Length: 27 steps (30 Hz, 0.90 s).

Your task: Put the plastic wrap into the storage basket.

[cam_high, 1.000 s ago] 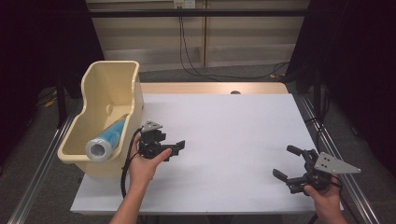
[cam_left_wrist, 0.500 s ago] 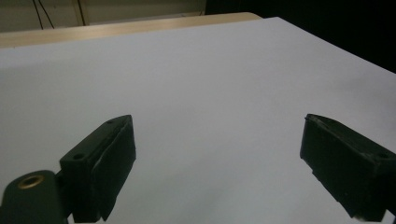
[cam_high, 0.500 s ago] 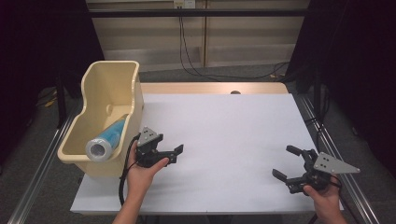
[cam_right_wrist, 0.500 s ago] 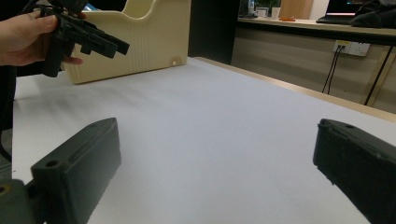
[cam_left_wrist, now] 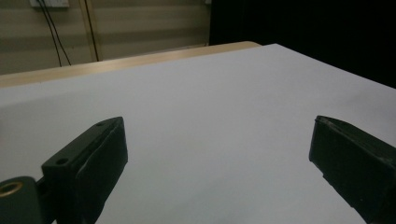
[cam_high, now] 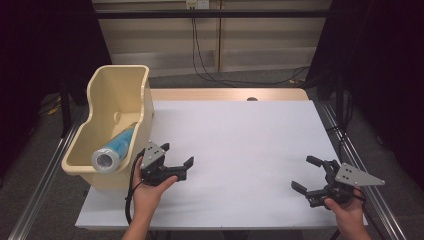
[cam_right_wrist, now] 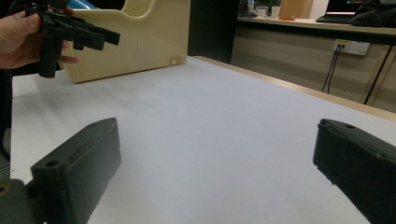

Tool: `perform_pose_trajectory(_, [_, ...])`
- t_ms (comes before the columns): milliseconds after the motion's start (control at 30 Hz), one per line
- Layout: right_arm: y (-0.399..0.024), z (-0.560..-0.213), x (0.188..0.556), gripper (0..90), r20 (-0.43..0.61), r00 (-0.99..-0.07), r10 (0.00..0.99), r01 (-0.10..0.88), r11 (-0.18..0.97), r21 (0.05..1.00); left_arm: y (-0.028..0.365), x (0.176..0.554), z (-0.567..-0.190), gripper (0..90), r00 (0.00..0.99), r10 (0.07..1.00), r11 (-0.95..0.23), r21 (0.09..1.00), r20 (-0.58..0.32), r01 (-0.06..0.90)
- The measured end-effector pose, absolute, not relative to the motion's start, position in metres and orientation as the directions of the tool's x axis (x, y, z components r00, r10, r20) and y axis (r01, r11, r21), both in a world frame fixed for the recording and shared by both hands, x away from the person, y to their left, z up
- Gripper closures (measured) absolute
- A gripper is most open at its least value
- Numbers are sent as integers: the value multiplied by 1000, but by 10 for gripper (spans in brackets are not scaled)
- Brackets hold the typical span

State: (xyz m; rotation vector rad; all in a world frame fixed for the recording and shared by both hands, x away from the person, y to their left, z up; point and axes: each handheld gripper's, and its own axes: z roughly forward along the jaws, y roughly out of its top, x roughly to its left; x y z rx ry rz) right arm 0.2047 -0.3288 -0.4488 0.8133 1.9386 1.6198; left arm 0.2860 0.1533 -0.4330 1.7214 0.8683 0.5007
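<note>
left claw (cam_high: 176, 162): jaws apart, nothing between them, low over the worktop (cam_high: 240, 150) near its front left corner.
right claw (cam_high: 312, 176): jaws apart too, holding nothing, near the front right corner.
roll (cam_high: 115, 150): lies in the cream bin (cam_high: 107, 95) at the left edge, just beside my left claw.
step: i judge a pause with the roll binned.
next: i'd hold both claws off.

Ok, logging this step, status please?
Left gripper open, empty, beside bin. Right gripper open, empty. Blue roll lying in bin. Table between them bare.
</note>
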Motion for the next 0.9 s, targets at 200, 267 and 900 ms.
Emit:
perform_pose_trajectory(200, [-328, -449, 204, 5, 10, -706, 709, 137, 122, 983, 156, 277, -431, 30, 648, 758, -113, 963, -74, 243])
perform_pose_trajectory(267, [-328, -449, 204, 6, 9, -705, 709, 138, 125, 983, 158, 274, -431, 26, 651, 755, -100, 968, -77, 230])
perform_pose_trajectory(900, [-328, -451, 204, 1, -2, -697, 717, 132, 130, 983, 159, 269, -435, 12, 656, 754, -89, 982, -43, 166])
